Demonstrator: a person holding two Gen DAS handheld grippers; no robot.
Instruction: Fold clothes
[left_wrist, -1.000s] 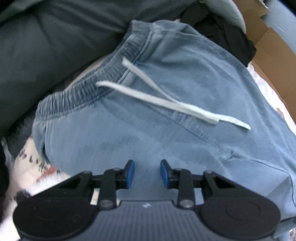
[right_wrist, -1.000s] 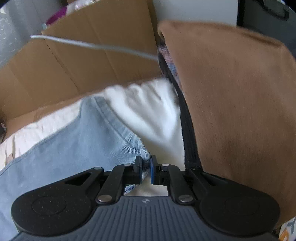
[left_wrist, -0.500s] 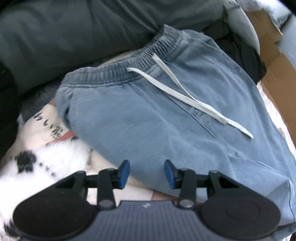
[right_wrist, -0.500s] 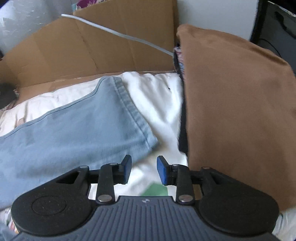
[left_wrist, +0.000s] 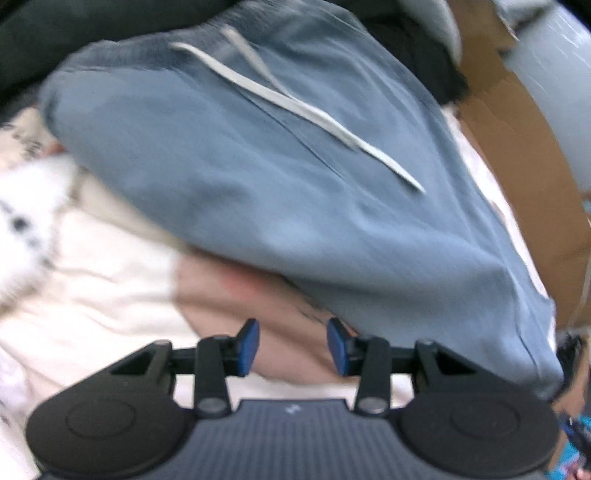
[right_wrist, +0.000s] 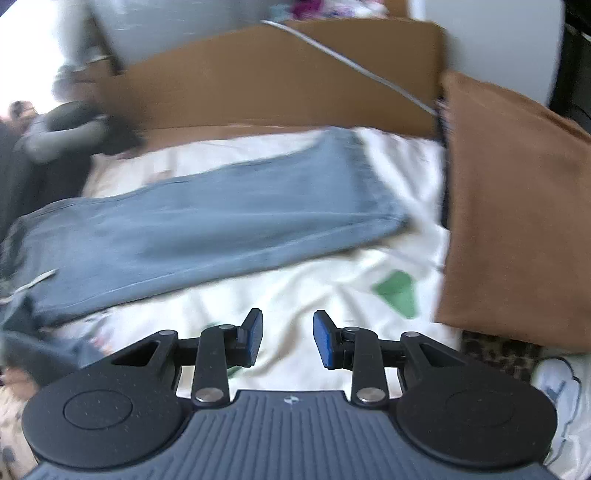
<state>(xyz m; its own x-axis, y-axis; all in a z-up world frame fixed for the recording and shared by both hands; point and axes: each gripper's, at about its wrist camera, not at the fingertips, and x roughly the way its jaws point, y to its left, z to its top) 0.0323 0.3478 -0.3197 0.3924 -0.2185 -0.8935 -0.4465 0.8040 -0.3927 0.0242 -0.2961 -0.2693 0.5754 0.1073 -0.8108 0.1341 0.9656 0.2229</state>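
Trousers (right_wrist: 207, 229) spread across a bedcover (right_wrist: 295, 299), with cardboard (right_wrist: 280, 85) standing behind and a pillow (right_wrist: 517, 206) to the right.

In the right wrist view the trousers lie flat on the bedcover, their leg end toward the pillow, just short of it. A cable (right_wrist: 354, 66) runs across the cardboard. In the left wrist view the drawstring (left_wrist: 295, 107) lies on top of the trousers, near the waistband at the far end. A fleecy blanket (left_wrist: 26, 206) lies to their left, cardboard to their right.

Left wrist view: close, steeply down over waistband of blue drawstring trousers (left_wrist: 258, 177). Right wrist view: farther, along same trousers' leg (right_wrist: 207, 225).
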